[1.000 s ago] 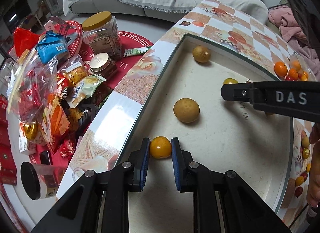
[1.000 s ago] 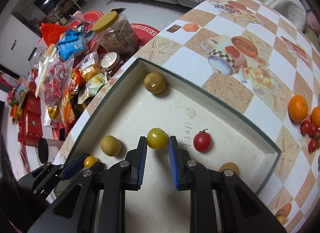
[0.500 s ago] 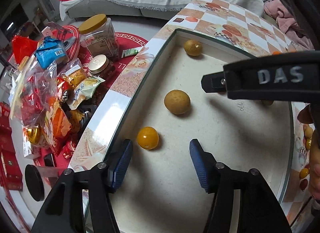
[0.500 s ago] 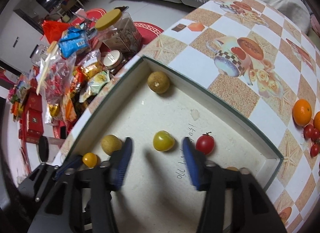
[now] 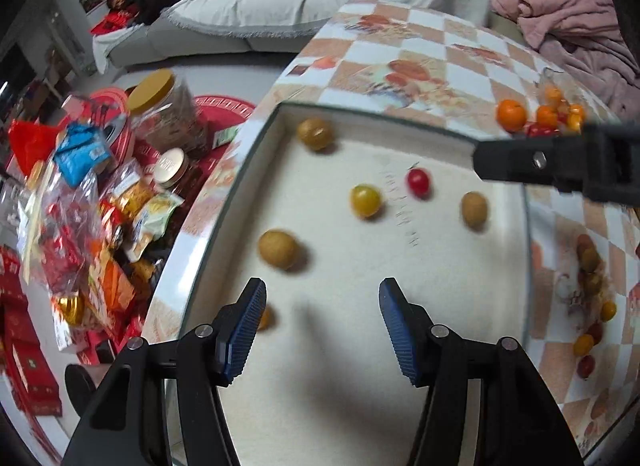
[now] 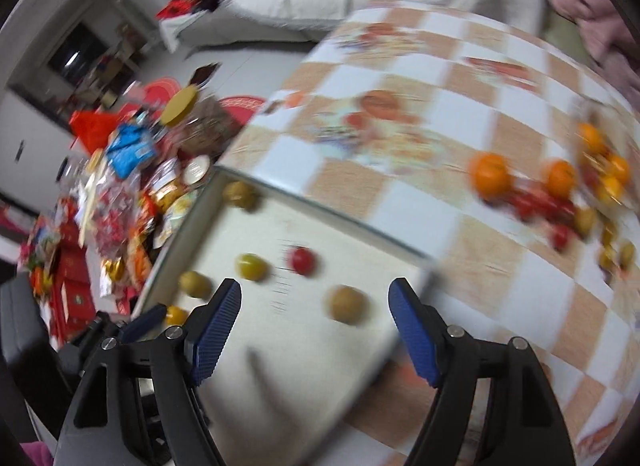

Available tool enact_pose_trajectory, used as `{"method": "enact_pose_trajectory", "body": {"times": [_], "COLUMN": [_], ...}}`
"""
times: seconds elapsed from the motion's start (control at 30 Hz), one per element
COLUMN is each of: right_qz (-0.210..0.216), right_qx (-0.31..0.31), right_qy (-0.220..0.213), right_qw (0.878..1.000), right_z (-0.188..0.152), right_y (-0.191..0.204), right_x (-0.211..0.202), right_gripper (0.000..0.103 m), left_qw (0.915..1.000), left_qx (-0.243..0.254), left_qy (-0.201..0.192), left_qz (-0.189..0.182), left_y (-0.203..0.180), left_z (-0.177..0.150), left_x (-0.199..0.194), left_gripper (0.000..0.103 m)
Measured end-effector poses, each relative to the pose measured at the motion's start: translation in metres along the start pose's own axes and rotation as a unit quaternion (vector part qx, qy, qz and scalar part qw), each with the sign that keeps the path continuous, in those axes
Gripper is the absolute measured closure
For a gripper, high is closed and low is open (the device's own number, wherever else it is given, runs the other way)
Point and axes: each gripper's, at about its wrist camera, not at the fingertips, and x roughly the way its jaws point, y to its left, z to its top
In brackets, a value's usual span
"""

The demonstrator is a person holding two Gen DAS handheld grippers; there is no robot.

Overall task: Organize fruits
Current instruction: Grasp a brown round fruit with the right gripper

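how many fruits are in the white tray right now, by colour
brown: 3
yellow: 1
red: 1
orange: 1, half hidden behind a left gripper finger
total: 6 in the tray

Six small fruits [image 5: 365,200] lie scattered inside white tray [image 5: 460,346].
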Motion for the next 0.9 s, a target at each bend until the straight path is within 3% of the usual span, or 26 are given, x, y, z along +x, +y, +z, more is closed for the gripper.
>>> {"method": "enact_pose_trajectory", "body": {"times": [0.27,0.47,0.63,0.77,0.9], "right_qz": [-0.070,-0.110,-0.125,-0.138,-0.143], "right_qx": [0.108,0.169,0.184,0.184,0.167], "right_qy": [-0.019,-0.026,-0.026,-0.025,-0.019], "right_qw": [0.991,0.979,0.974,0.973,0.975], "right_z": [-0.031,-0.052,-0.057,-0.057,-0.051], "right_y": [-0.113,-0.183,-0.217,-0.236,-0.245], "right_x": [-0.043,-0.062,-0.066,-0.062,-0.050], "right_gripper": [0.024,0.024,0.024,0.024,0.036], "left_qw": [0.9961,0.9894,0.9886,0.9913,0.9934], "left_qx": [0.061,0.102,0.099,0.086,0.077], "left_qy": [-0.028,-0.018,-0.010,-0.003,0.003], "left_qz": [-0.058,-0.102,-0.113,-0.100,-0.084], "left_y": [-0.076,-0.145,-0.175,-0.188,-0.195], "left_z": [0.038,0.052,0.066,0.078,0.087], "left_x": [-0.015,-0.012,0.004,0.026,0.048], "left_gripper": [0.043,0.043,0.043,0.043,0.043]}}
